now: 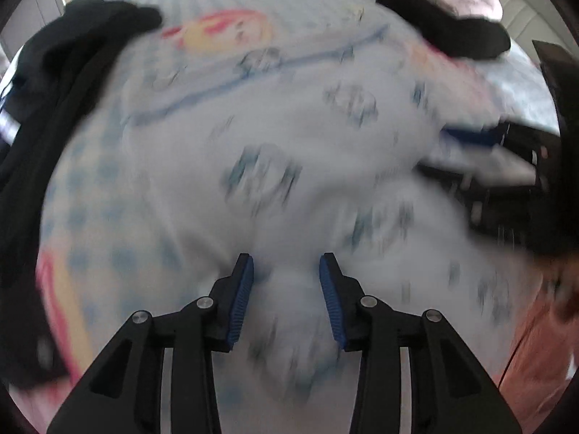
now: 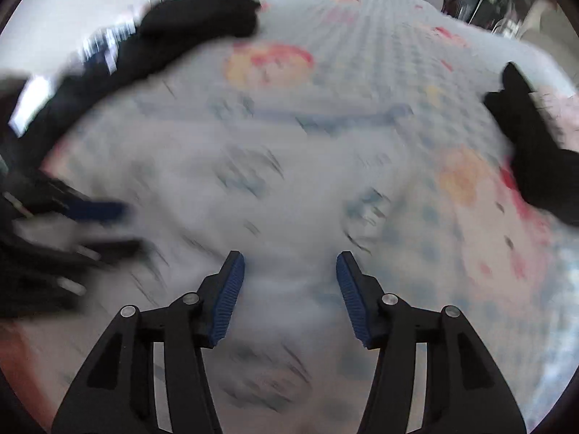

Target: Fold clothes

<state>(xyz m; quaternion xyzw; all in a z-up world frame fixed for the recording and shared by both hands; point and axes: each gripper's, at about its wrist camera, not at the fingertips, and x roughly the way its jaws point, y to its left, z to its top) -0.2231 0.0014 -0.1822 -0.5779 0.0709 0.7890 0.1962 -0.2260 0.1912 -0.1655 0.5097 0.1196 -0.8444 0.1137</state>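
Currently listed: one white garment [image 1: 275,166] with a small blue print and blue trim, spread across the middle of the bed [image 1: 224,3] toward its near edge. Judged light, soft and limp; likely to sag and slide, so best pinched at hems or corners. Left tool [image 1: 286,271] and right tool [image 2: 289,271] both open, cloth between the jaws, unpinched. Black clothes [image 1: 72,47] at the bed's edges. No legible writing; frames blurred.

Beneath and ahead of your jaws lies a white garment [image 1: 282,152] with a blurred blue-grey print and blue trim, spread rumpled on the bed. A bunched fold of it rises between both pairs of jaws; contact cannot be determined.
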